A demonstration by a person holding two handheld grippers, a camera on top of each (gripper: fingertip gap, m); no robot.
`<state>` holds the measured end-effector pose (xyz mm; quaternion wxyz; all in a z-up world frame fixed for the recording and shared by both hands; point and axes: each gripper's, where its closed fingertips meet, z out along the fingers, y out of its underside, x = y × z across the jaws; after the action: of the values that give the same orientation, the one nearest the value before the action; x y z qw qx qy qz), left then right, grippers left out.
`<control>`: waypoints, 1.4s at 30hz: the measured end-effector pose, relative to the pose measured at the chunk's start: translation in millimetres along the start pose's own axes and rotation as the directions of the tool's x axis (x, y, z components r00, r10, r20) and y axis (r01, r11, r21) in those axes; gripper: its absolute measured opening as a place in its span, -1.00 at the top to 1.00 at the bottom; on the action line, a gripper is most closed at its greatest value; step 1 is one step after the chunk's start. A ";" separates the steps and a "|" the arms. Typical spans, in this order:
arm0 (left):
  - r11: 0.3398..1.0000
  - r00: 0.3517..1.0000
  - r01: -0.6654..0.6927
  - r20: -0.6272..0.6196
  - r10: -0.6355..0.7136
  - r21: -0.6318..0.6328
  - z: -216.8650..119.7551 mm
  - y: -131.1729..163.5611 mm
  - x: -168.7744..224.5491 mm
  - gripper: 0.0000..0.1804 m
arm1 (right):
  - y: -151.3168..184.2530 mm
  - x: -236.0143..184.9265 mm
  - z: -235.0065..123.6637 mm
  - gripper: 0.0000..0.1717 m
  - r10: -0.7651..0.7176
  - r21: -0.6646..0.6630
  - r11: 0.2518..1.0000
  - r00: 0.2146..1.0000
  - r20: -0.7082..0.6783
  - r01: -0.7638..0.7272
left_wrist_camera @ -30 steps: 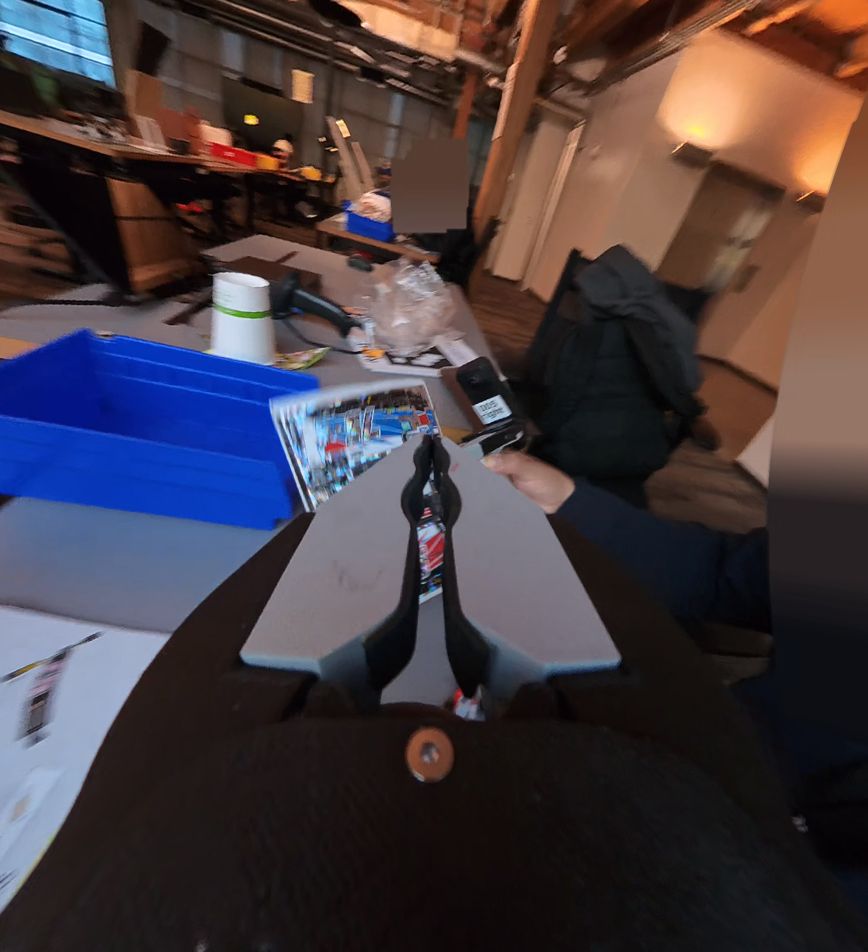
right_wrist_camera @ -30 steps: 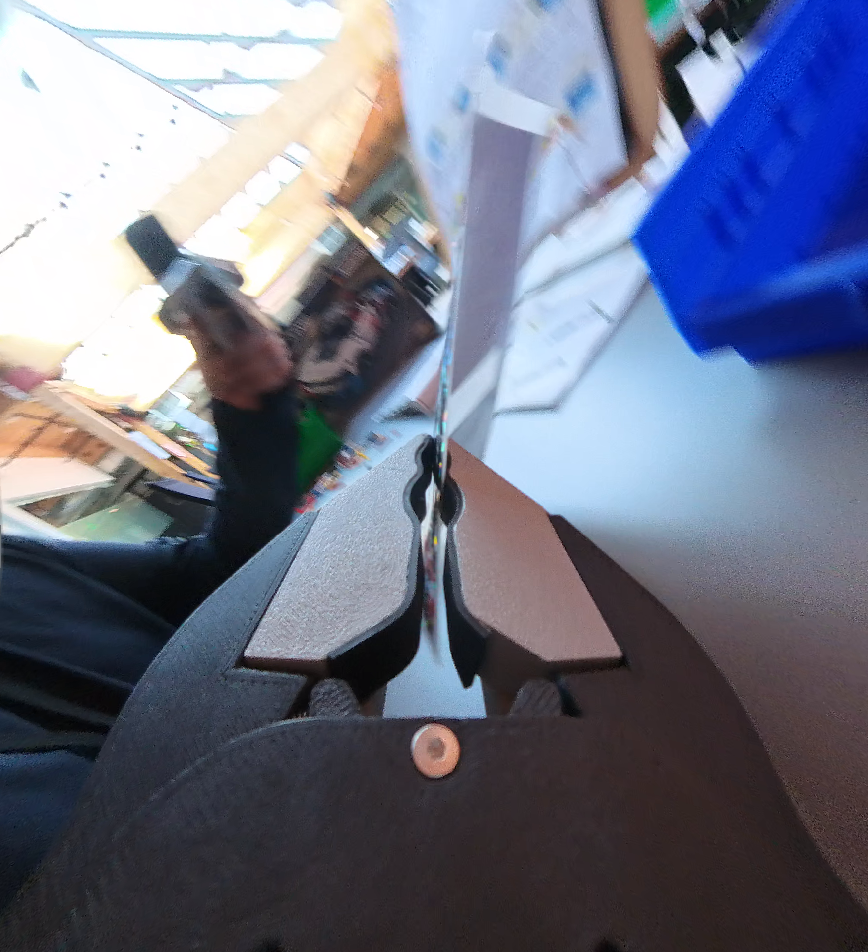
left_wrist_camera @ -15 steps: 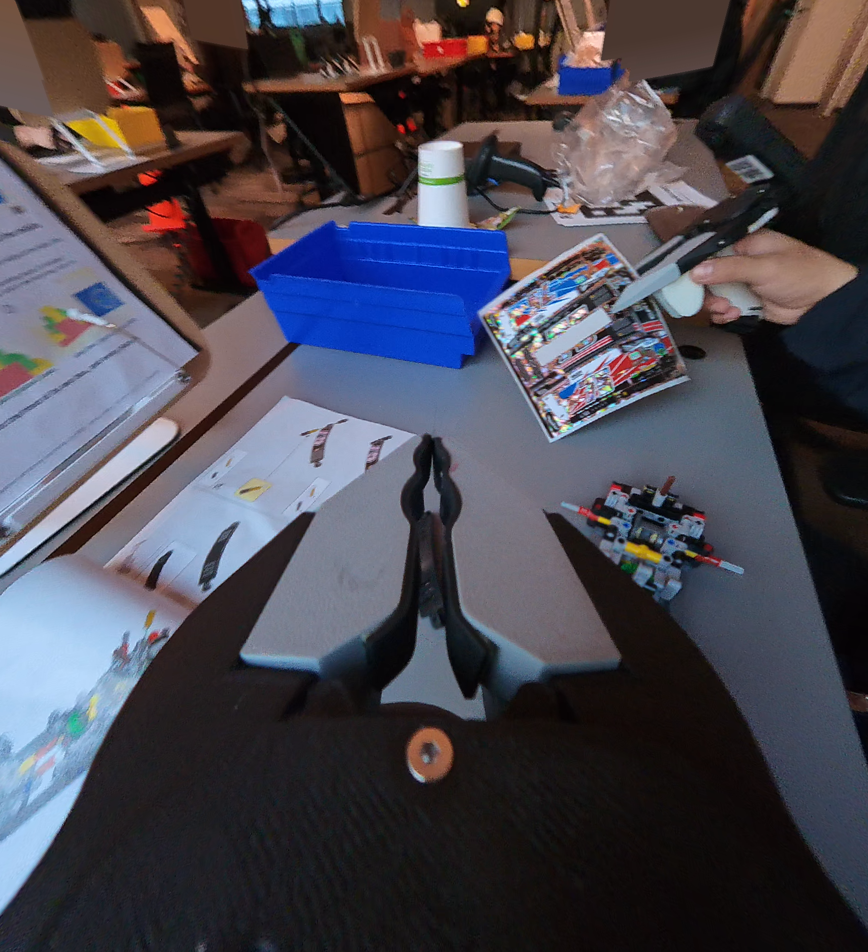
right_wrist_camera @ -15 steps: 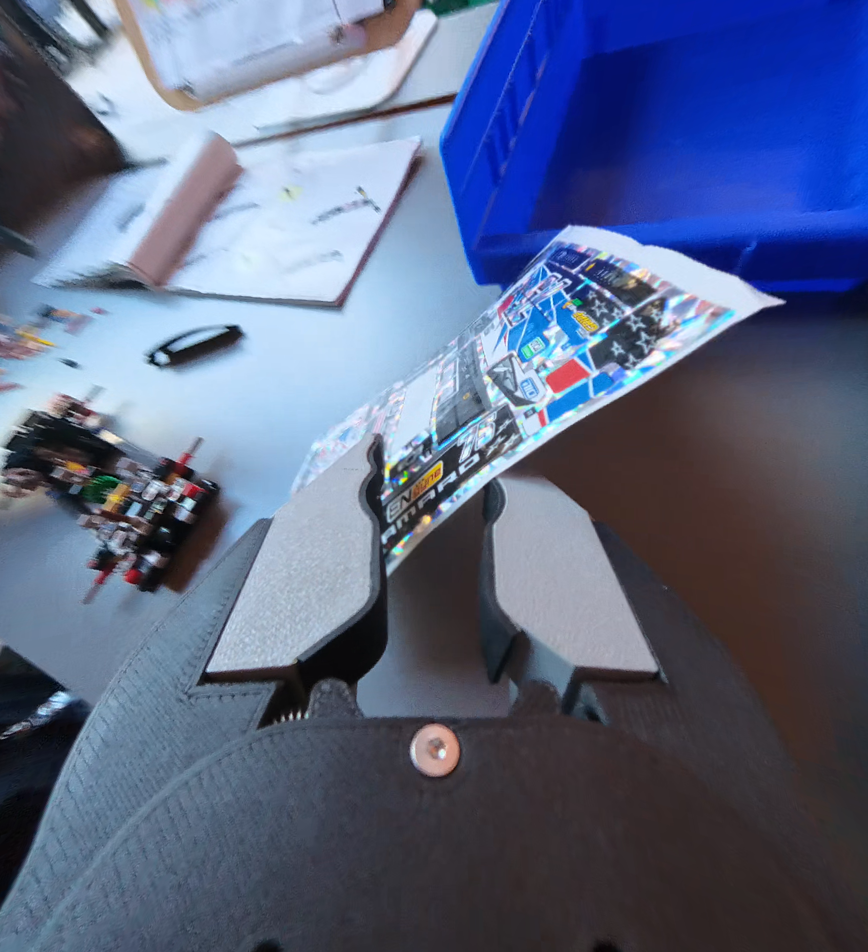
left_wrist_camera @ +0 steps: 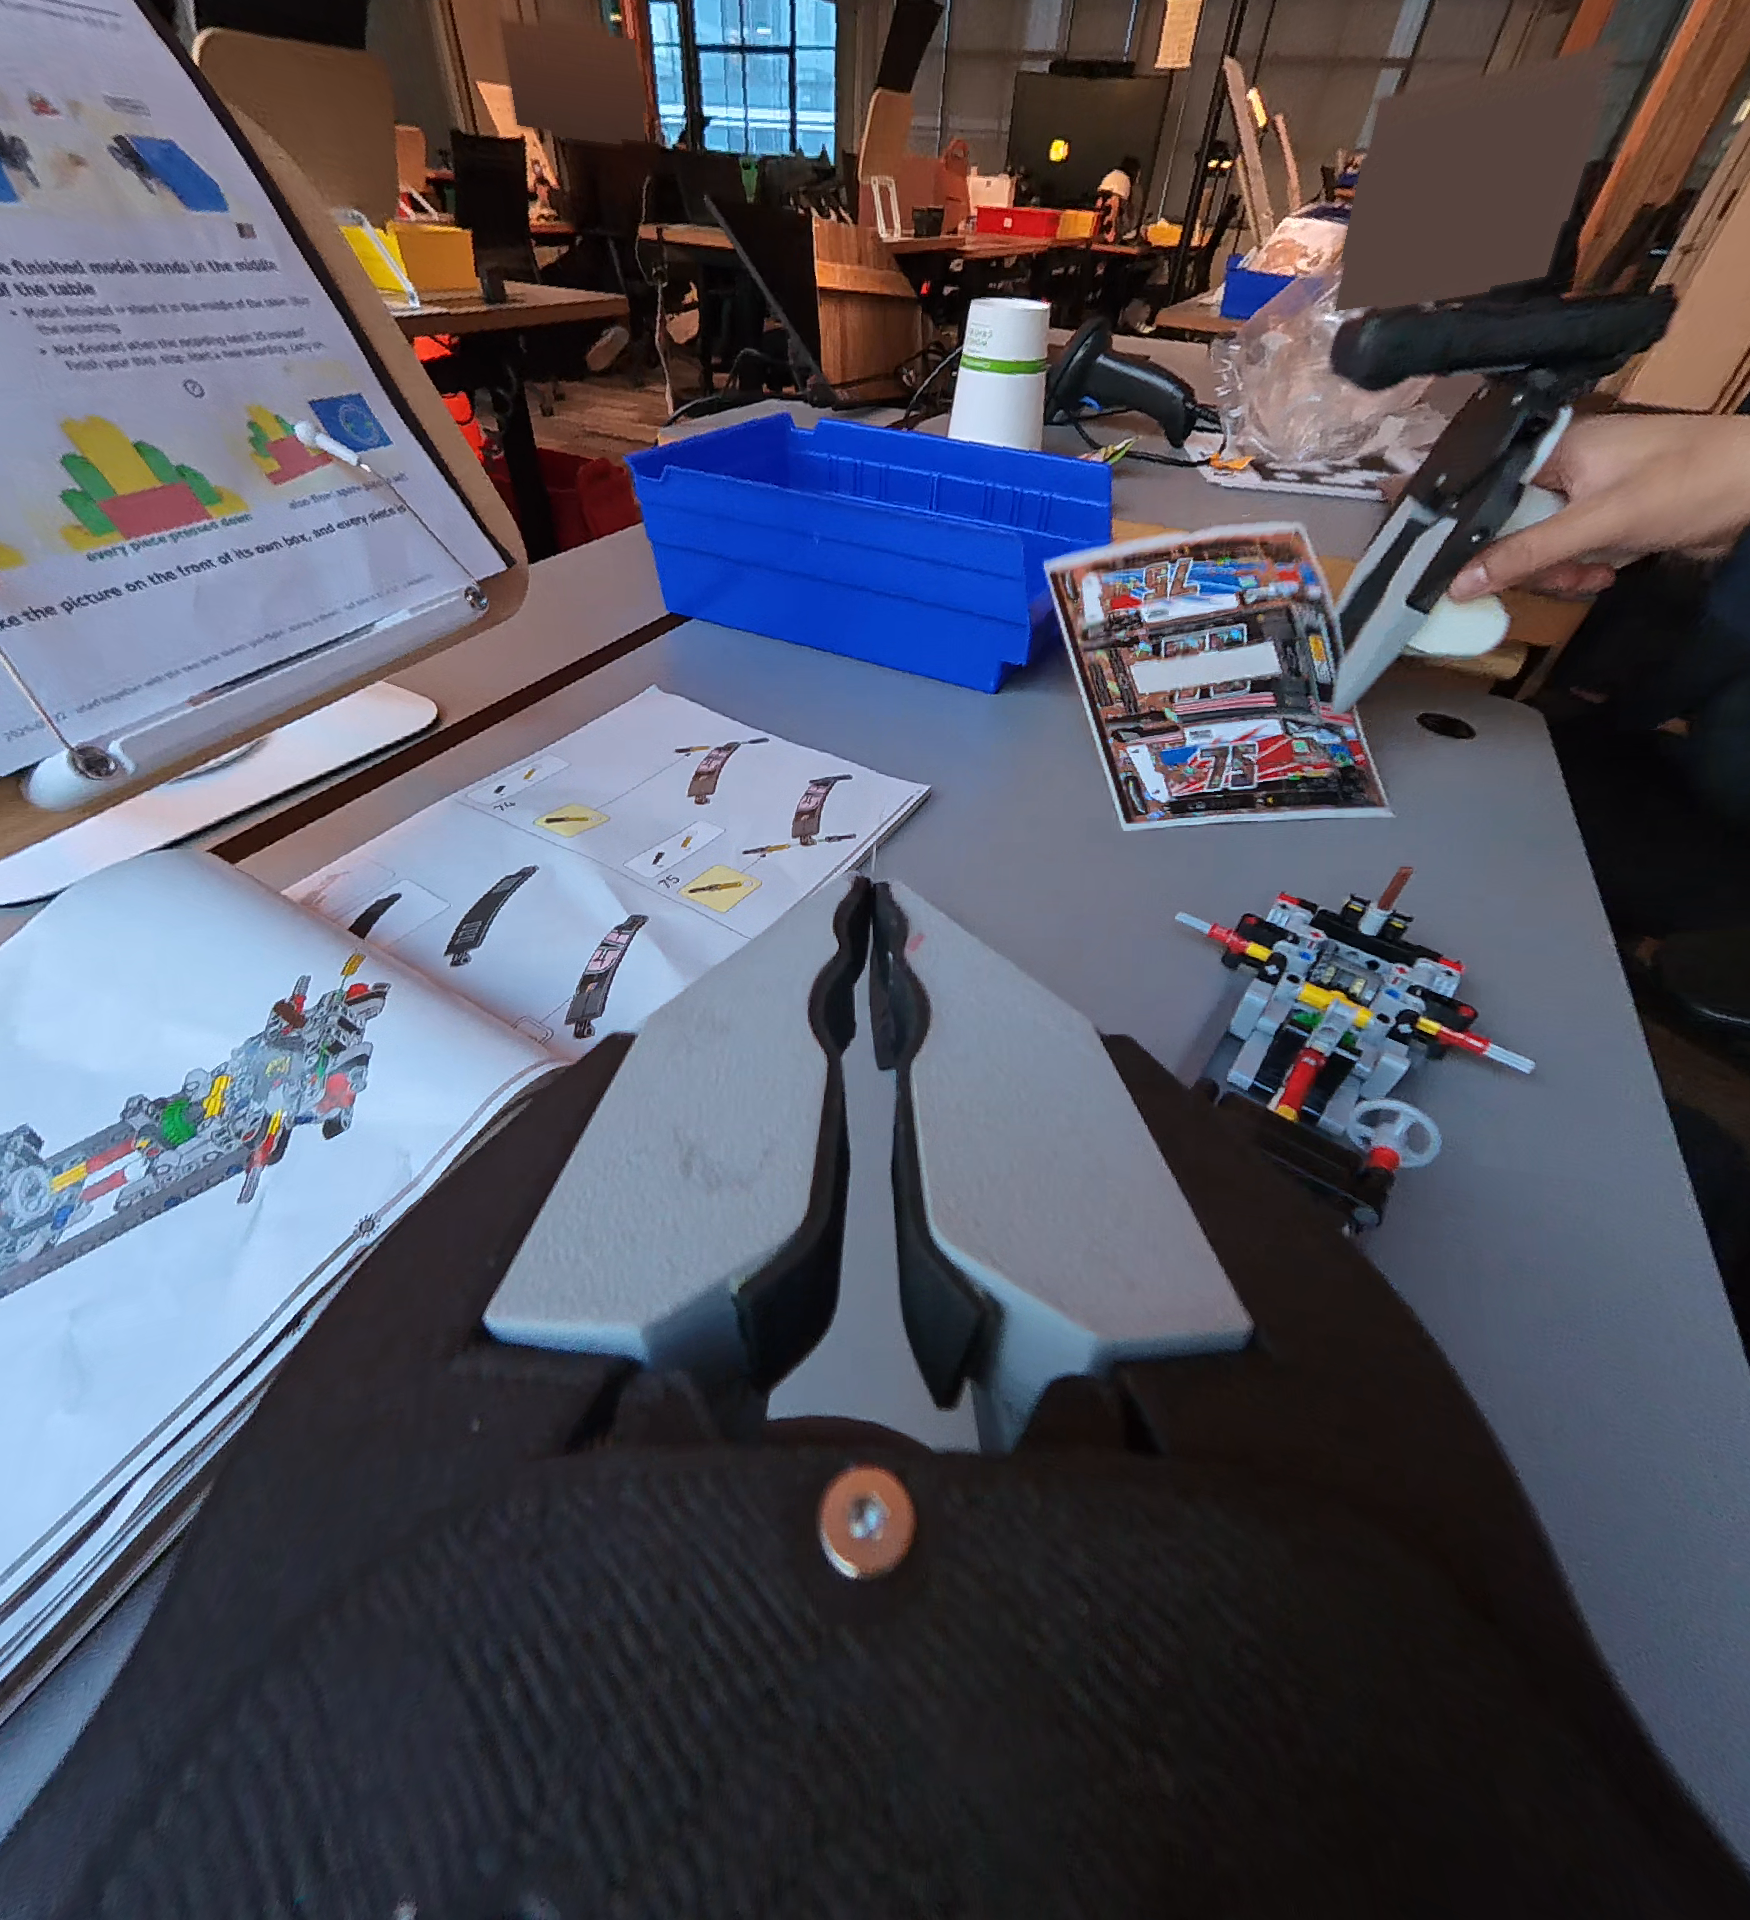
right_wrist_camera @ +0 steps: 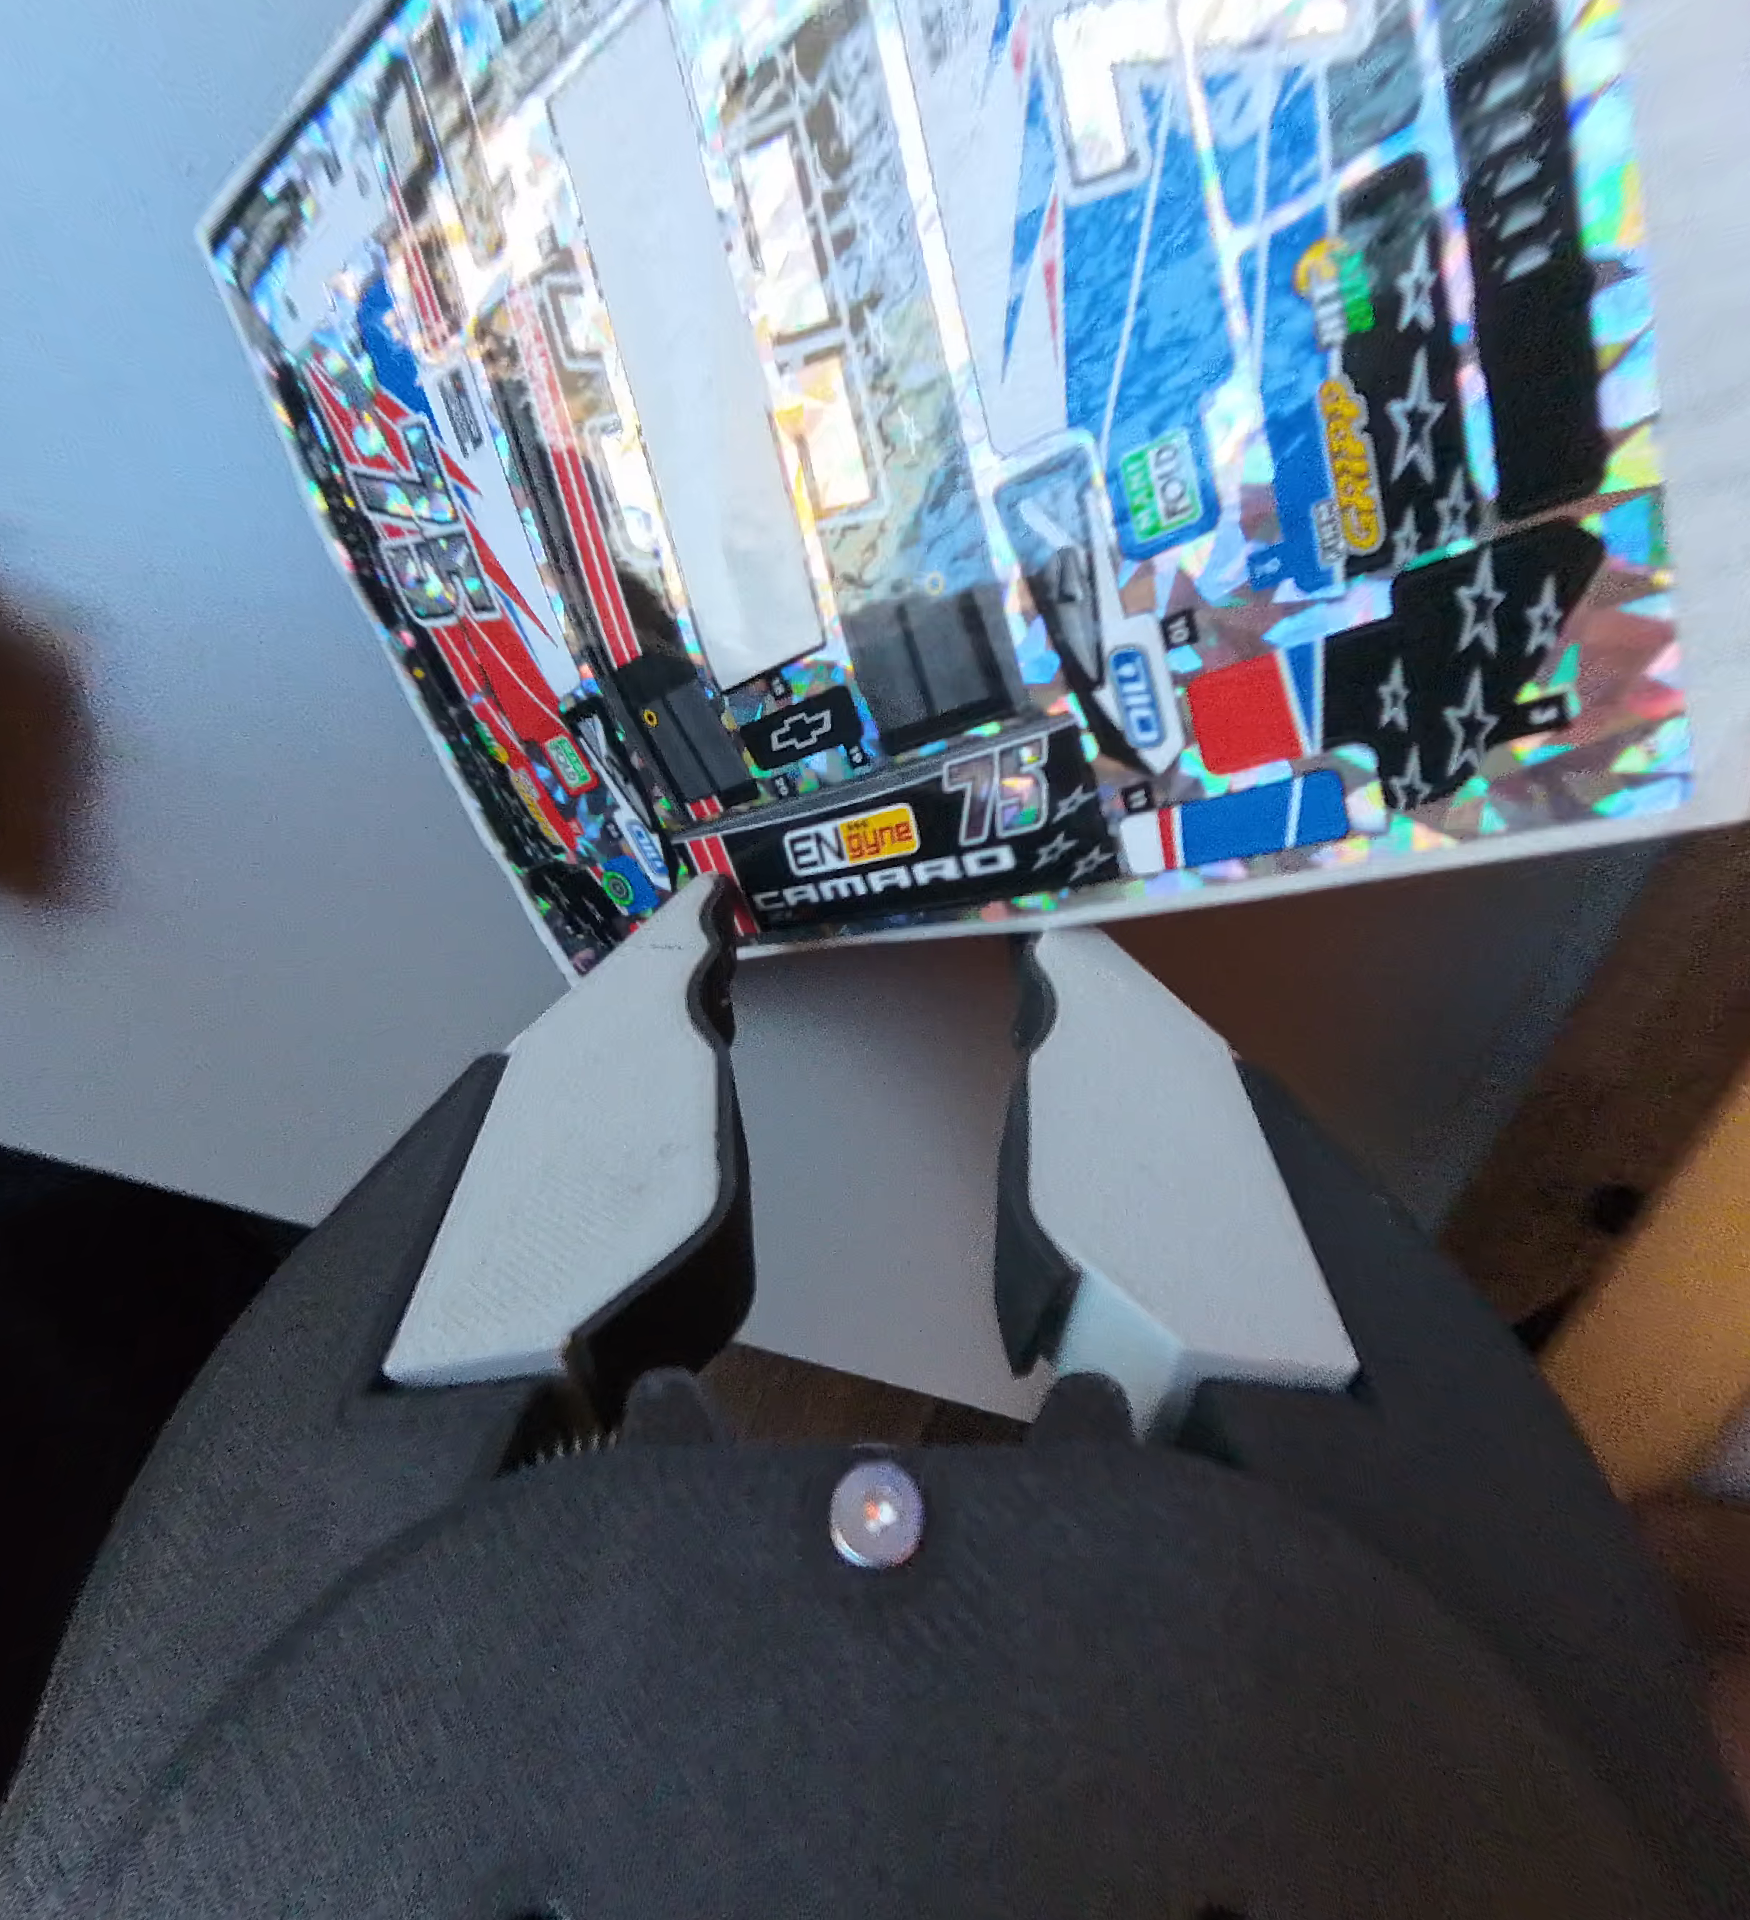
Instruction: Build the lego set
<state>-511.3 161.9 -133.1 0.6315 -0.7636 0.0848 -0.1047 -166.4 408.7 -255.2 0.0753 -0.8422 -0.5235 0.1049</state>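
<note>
Only my left view shows my closed left tool (left_wrist_camera: 869, 896) above the instruction booklet (left_wrist_camera: 622, 831); my right tool (right_wrist_camera: 876, 935) gapes beside the sticker sheet (right_wrist_camera: 954, 468).

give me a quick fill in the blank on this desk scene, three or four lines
1. The storage bin behind the sticker sheet is ____ in colour.
2. The left tongs are ____.
3. The right tongs are ____, at the sheet's near edge.
4. The white paper cup stands ____ the bin.

Missing words: blue; shut; open; behind
</note>
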 end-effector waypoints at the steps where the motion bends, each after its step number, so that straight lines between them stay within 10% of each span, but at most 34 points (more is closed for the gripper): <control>1: 1.000 1.000 -0.001 0.006 0.001 -0.002 -0.1 0.6 -1.0 1.00 | 5.6 -3.3 6.7 0.41 0.015 -0.046 0.999 0.999 0.036 -0.014; 11: 0.999 0.998 -0.045 0.039 0.046 -0.015 -5.4 3.0 -10.0 1.00 | 0.5 17.9 -22.2 0.38 -0.058 -0.084 0.995 0.986 -0.156 0.046; 20: 0.981 0.981 -0.186 -0.043 0.189 0.058 2.8 0.0 17.3 1.00 | -103.0 -146.5 -21.1 0.65 -0.417 0.465 0.837 0.887 0.197 0.290; 31: 0.823 0.803 -0.550 -0.181 0.567 0.137 17.7 -7.9 101.9 1.00 | -114.5 -262.9 -28.9 0.55 -0.508 0.476 0.857 0.475 0.718 0.197; 42: 0.760 0.759 -0.648 -0.041 0.649 0.041 15.5 14.8 65.8 1.00 | -182.5 -228.8 44.5 0.51 -0.628 0.576 0.741 0.660 0.412 0.346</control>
<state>-443.6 156.5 -146.9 0.6354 -0.6764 0.3591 0.0990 -434.2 284.4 -232.7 0.1295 -0.5482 -0.6930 0.4499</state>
